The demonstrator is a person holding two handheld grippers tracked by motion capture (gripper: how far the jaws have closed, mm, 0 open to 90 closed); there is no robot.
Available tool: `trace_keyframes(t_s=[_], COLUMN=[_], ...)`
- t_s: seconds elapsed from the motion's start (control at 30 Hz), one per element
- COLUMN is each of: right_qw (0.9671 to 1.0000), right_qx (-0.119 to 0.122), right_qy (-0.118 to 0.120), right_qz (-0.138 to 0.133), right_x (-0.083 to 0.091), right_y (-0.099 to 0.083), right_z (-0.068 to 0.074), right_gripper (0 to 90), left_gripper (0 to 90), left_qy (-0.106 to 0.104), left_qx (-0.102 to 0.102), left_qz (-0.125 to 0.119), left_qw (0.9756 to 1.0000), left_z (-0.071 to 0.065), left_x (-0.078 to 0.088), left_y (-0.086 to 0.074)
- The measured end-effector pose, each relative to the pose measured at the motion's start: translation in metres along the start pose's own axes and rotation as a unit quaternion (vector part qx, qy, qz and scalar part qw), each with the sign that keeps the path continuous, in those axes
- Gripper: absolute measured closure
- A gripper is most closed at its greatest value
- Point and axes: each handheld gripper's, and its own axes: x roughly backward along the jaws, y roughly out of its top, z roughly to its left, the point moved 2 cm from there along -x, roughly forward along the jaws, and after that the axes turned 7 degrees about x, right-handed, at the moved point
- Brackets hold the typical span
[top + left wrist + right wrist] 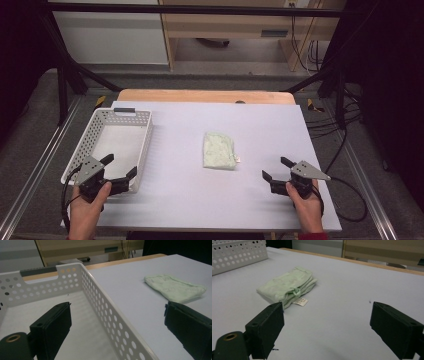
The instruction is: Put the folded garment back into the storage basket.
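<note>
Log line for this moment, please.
left gripper: open, over basket edge | right gripper: open, empty | folded cloth: mid-table, untouched

Pale green folded cloth (219,150) – white tag, white basket (145,145) – dotted holes, lavender-white table (260,125), black grippers

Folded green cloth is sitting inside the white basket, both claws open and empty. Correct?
Not quite. The folded green cloth lies on the table, right of the white basket and apart from it, as the high view shows. The left claw and right claw are open and empty.
</note>
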Motion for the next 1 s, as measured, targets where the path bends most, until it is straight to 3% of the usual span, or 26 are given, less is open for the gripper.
trace_keyframes(t_s=[0.17, 0.37, 0.47, 0.57, 0.87, 1.0], right_qw=[0.9999, 0.9999, 0.9999, 0.9999, 0.9999, 1.0], right_qx=[0.003, 0.003, 0.001, -0.002, 0.0, 0.001], right_qy=[0.006, 0.011, 0.012, 0.008, 0.008, 0.007], right_qz=[-0.012, -0.003, -0.006, -0.006, -0.006, -0.006], right_x=[0.003, 0.001, 0.002, 0.003, 0.002, 0.003], right_y=[0.005, 0.003, 0.003, 0.004, 0.004, 0.005], right_z=[0.005, 0.004, 0.004, 0.004, 0.004, 0.006], right_gripper=[10.2, 8.6, 7.9, 7.3, 7.5, 7.6], left_gripper=[8.4, 8.3, 8.3, 8.2, 8.2, 8.3], left_qy=[0.014, 0.016, -0.001, -0.004, -0.014, -0.023], left_qx=[-0.001, -0.01, -0.004, -0.003, -0.018, -0.032], left_qz=[-0.016, -0.013, -0.009, -0.007, -0.008, -0.007], left_qw=[0.9998, 0.9997, 1.0, 1.0, 0.9997, 0.9992], left_z=[-0.001, -0.009, -0.013, -0.018, -0.033, -0.048], left_x=[-0.001, -0.002, -0.003, -0.004, -0.004, -0.007], left_y=[0.001, 0.004, 0.006, 0.008, 0.015, 0.019])
